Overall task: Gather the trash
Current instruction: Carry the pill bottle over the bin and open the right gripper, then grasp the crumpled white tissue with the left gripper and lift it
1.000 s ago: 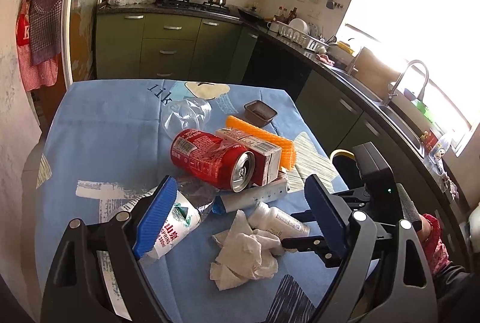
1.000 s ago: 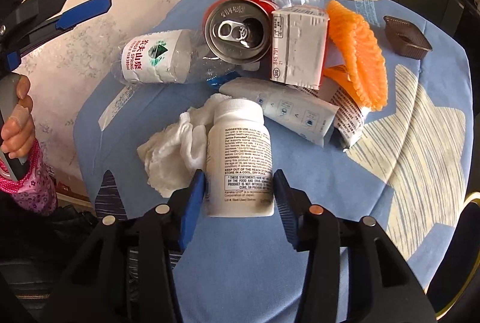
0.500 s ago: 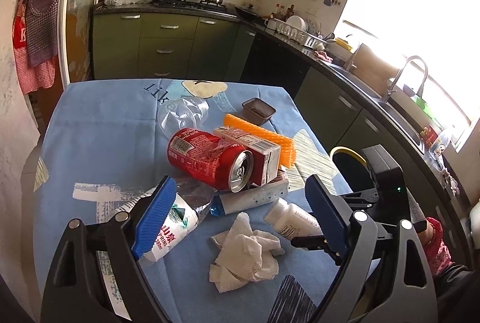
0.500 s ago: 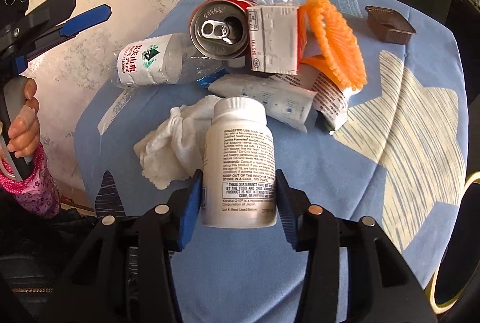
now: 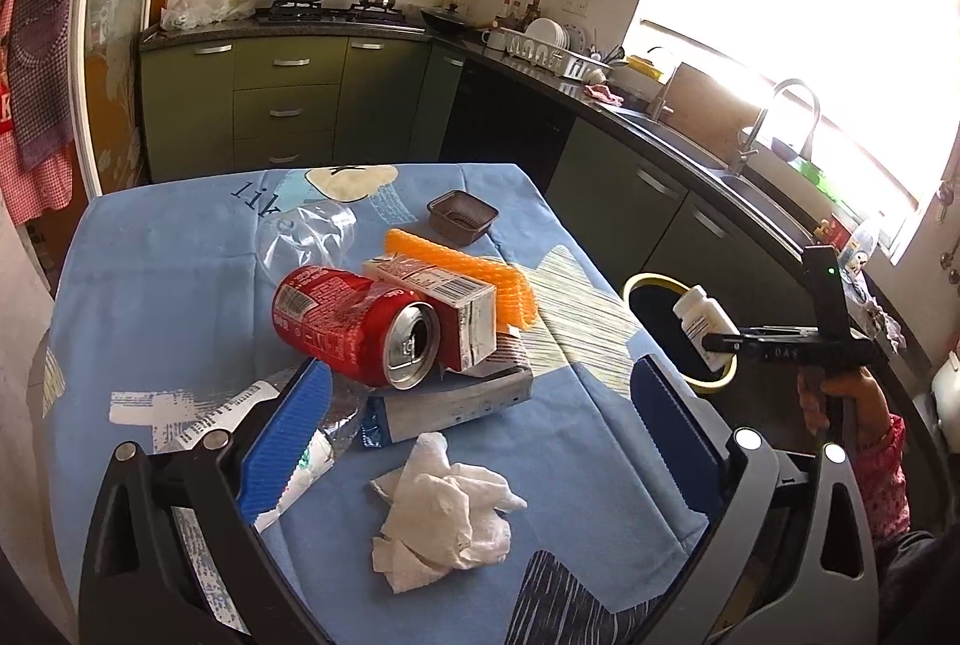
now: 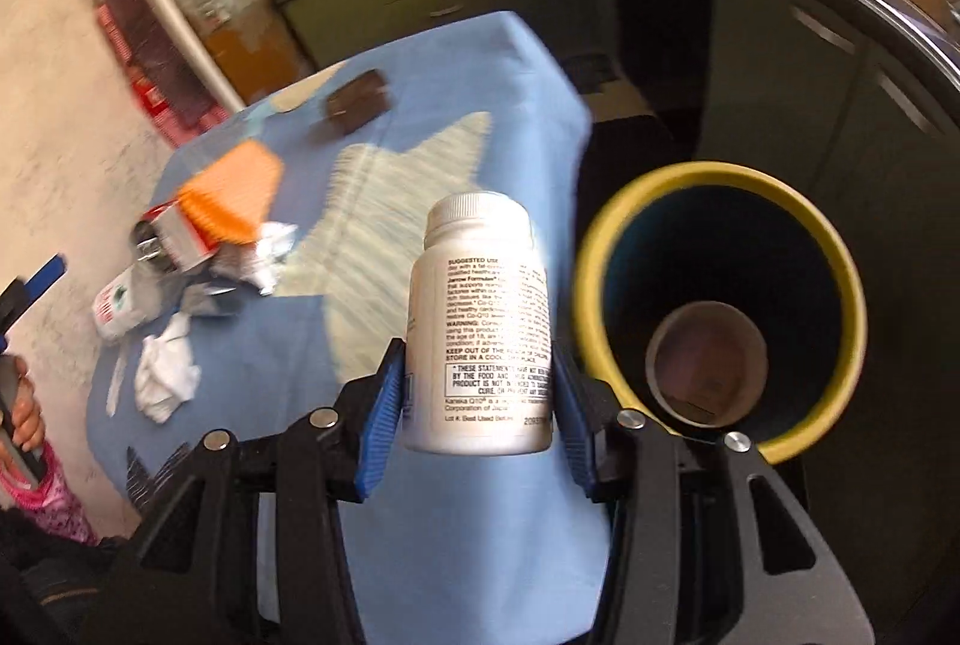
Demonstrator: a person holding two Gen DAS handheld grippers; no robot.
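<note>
My right gripper (image 6: pixel 480 405) is shut on a white pill bottle (image 6: pixel 480 327) and holds it in the air off the table's right edge, beside a yellow-rimmed trash bin (image 6: pixel 720 321). In the left wrist view the bottle (image 5: pixel 705 327) hangs over the bin's rim (image 5: pixel 651 279). My left gripper (image 5: pixel 480 435) is open and empty above a crumpled white tissue (image 5: pixel 444 519). A red can (image 5: pixel 348 327), a carton (image 5: pixel 450 303), an orange net (image 5: pixel 468 267) and a plastic water bottle (image 5: pixel 318 447) lie piled on the blue tablecloth (image 5: pixel 168 297).
A small brown tray (image 5: pixel 462 218) and a clear plastic cup (image 5: pixel 306 240) lie at the table's far side. A grey packet (image 5: pixel 462 399) lies under the can. Green kitchen cabinets (image 5: pixel 276 105) and a sink counter (image 5: pixel 720 159) run behind and to the right.
My right gripper has lifted the pill bottle off the table and swung it right to the trash bin. My left gripper has stayed open in about the same place.
</note>
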